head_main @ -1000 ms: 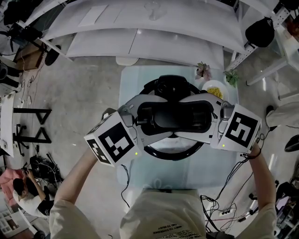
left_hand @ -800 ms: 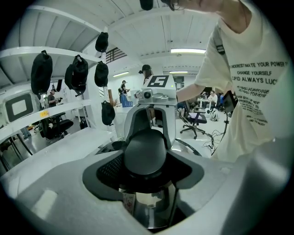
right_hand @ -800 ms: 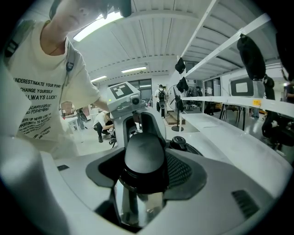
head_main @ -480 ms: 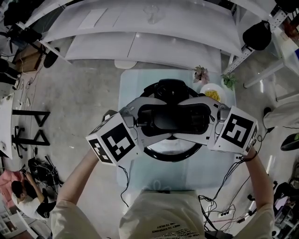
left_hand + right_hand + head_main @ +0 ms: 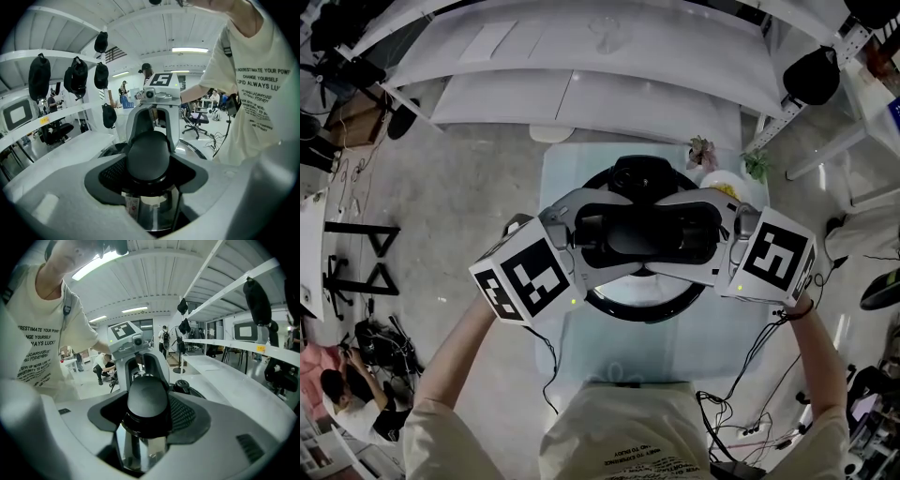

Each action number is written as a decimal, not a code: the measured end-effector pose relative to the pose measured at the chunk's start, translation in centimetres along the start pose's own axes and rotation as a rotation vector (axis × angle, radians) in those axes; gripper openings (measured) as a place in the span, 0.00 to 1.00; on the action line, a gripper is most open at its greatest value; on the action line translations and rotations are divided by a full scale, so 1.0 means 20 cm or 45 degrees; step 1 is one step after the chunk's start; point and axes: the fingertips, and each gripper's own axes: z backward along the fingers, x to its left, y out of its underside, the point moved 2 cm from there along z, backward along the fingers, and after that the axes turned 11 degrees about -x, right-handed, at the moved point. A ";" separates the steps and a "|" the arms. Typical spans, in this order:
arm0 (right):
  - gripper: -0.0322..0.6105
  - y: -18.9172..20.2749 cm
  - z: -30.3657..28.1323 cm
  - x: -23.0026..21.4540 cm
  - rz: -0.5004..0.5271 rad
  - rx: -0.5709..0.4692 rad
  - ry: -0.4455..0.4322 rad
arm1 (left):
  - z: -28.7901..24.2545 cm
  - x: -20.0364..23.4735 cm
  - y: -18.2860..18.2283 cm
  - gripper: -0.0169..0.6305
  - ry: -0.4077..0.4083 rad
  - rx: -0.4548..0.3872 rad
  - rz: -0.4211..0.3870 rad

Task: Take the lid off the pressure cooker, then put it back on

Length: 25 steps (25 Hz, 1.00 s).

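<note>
The pressure cooker (image 5: 645, 311) stands on a small glass table, its round black rim showing under both grippers. Across its top lies the lid's black handle (image 5: 643, 234). My left gripper (image 5: 614, 236) clasps the handle from the left and my right gripper (image 5: 684, 234) clasps it from the right, jaw tips almost meeting. In the left gripper view the rounded handle end (image 5: 149, 154) sits between the ribbed pads (image 5: 112, 172), shiny metal (image 5: 150, 211) below. The right gripper view shows the other handle end (image 5: 147, 397) against the pad (image 5: 185, 414). Whether the lid rests on the pot is hidden.
On the table's far right corner are a small potted plant (image 5: 705, 148) and a plate of yellow food (image 5: 727, 187). White benches (image 5: 581, 56) run behind the table. Cables (image 5: 750, 412) trail on the floor at lower right. A person crouches on the floor (image 5: 337, 386) at far left.
</note>
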 end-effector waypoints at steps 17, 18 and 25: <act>0.47 -0.06 0.03 0.04 0.033 -0.002 0.030 | 0.02 -0.03 -0.07 0.47 0.005 0.006 -0.062; 0.47 -0.07 0.03 0.05 0.039 -0.001 0.032 | 0.03 -0.04 -0.08 0.47 0.004 0.007 -0.068; 0.47 -0.10 0.08 0.11 0.071 -0.004 0.057 | 0.03 -0.10 -0.13 0.47 0.006 0.001 -0.111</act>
